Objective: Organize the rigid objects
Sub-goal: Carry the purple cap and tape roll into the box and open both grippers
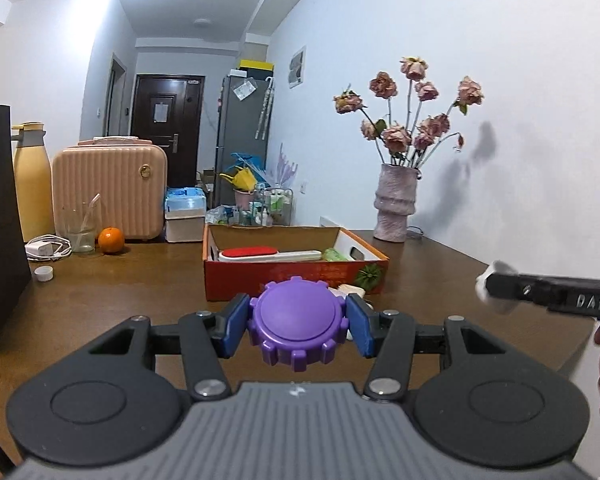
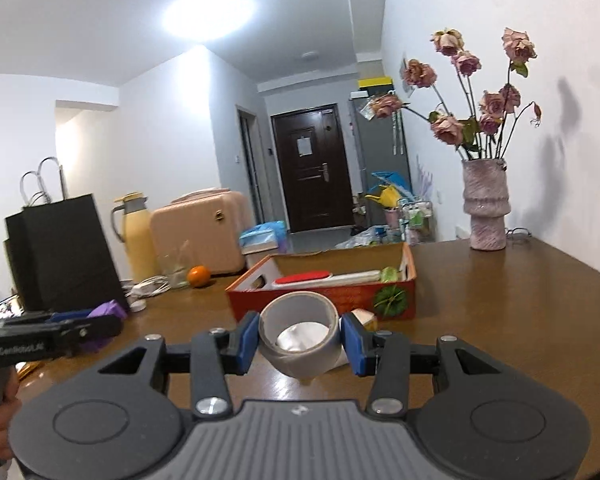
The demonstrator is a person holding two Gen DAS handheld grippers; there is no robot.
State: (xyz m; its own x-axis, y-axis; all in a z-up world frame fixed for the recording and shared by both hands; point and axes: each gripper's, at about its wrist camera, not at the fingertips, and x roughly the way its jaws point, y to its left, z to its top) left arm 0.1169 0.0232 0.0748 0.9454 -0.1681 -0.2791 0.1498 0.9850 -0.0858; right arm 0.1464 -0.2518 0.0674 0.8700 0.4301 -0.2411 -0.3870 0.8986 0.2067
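the left gripper (image 1: pixel 298 326) pinches a purple gear-edged lid (image 1: pixel 299 320) between its blue pads (image 1: pixel 233 326), holding it above the brown wooden bench (image 1: pixel 112 280), just short of the red cardboard box (image 1: pixel 296 276). the right gripper (image 2: pixel 300 340) clamps a grey roll of tape (image 2: pixel 300 334) with something white inside its ring, also lifted off the bench and near the front wall of the same box. inside the box lie a red-and-white lint brush (image 1: pixel 268 255) and a green item (image 1: pixel 334 255). a small cream object (image 2: pixel 364 317) sits on the bench touching the box front. farther back stand a vase of dried roses (image 1: pixel 394 204), an orange (image 1: pixel 111 240), a glass (image 1: pixel 79 230) and a pink case (image 1: pixel 110 190).
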